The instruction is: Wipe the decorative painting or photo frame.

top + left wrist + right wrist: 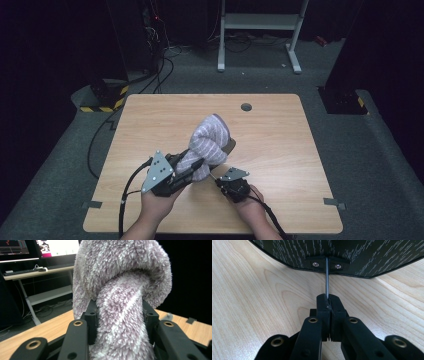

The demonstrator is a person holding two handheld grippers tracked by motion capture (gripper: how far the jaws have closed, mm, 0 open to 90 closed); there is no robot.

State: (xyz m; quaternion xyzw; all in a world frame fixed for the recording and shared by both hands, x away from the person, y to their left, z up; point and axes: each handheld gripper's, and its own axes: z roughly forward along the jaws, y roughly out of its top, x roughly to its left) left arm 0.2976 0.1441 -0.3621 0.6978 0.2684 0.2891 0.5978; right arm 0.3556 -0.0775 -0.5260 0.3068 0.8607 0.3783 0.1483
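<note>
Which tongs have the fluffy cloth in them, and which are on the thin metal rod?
The left tongs clamp the striped fluffy cloth; the right tongs are shut on the thin rod of the dark flat piece.

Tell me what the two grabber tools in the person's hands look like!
Both are black. The left gripper and the right gripper each carry a grey three-cornered plate on top, dotted with small holes. A black cable trails from each toward the table's near edge. Close up, the left gripper's fingers are blocky black plastic with brass-coloured rings at the joints. No sleeves show on the forearms.
</note>
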